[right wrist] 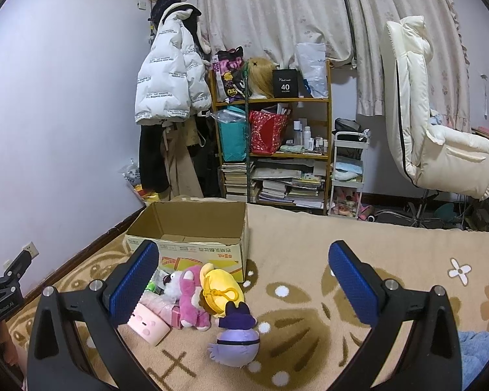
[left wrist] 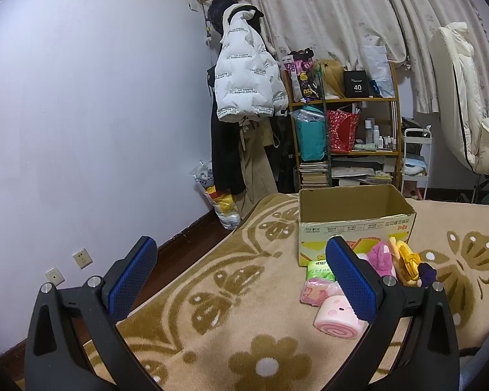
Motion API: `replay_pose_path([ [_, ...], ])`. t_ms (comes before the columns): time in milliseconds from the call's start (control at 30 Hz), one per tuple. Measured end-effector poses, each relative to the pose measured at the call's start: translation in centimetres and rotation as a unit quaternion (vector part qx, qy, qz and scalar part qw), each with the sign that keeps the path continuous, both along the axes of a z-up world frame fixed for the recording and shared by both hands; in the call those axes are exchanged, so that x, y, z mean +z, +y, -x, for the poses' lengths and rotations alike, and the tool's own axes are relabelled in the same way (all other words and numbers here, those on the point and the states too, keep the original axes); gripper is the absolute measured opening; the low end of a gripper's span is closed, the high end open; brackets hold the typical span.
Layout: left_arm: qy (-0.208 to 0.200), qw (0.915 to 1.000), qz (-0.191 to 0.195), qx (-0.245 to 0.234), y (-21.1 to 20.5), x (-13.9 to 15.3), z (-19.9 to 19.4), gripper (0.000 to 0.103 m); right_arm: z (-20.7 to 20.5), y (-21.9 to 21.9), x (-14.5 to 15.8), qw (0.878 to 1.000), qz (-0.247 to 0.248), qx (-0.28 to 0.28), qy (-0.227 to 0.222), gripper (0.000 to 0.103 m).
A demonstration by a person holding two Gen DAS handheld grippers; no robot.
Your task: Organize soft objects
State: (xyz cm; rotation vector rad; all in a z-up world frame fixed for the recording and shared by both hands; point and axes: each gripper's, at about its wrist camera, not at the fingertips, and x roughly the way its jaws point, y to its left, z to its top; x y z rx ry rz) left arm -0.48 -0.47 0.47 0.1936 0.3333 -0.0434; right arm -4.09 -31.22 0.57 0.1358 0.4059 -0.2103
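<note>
An open cardboard box (left wrist: 355, 215) stands on the bed; it also shows in the right wrist view (right wrist: 192, 228), and looks empty. In front of it lies a heap of soft things: a pink roll toy (left wrist: 337, 321) (right wrist: 146, 324), a pink plush (left wrist: 381, 259) (right wrist: 190, 296), a yellow plush (left wrist: 407, 260) (right wrist: 221, 285), a purple plush (right wrist: 234, 339) (left wrist: 427, 272) and green and pink tissue packs (left wrist: 319, 280). My left gripper (left wrist: 241, 280) is open and empty, left of the heap. My right gripper (right wrist: 244, 280) is open and empty above the heap.
The bed has a beige blanket with brown flowers (right wrist: 342, 293). A wall (left wrist: 81, 130) runs along its left side. Past the bed stand a coat rack with a white jacket (right wrist: 169, 81), a full shelf (right wrist: 274, 150), a white trolley (right wrist: 348, 169) and a white chair (right wrist: 433, 137).
</note>
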Motion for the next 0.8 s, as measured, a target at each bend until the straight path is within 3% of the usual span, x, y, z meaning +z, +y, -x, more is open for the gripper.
replay_pose_path([
  [800,0.000,1.0000,0.001,0.001,0.15,-0.11,-0.06,0.102,-0.17,0.11,-0.27,1.000,0.003,-0.003,0.002,0.103],
])
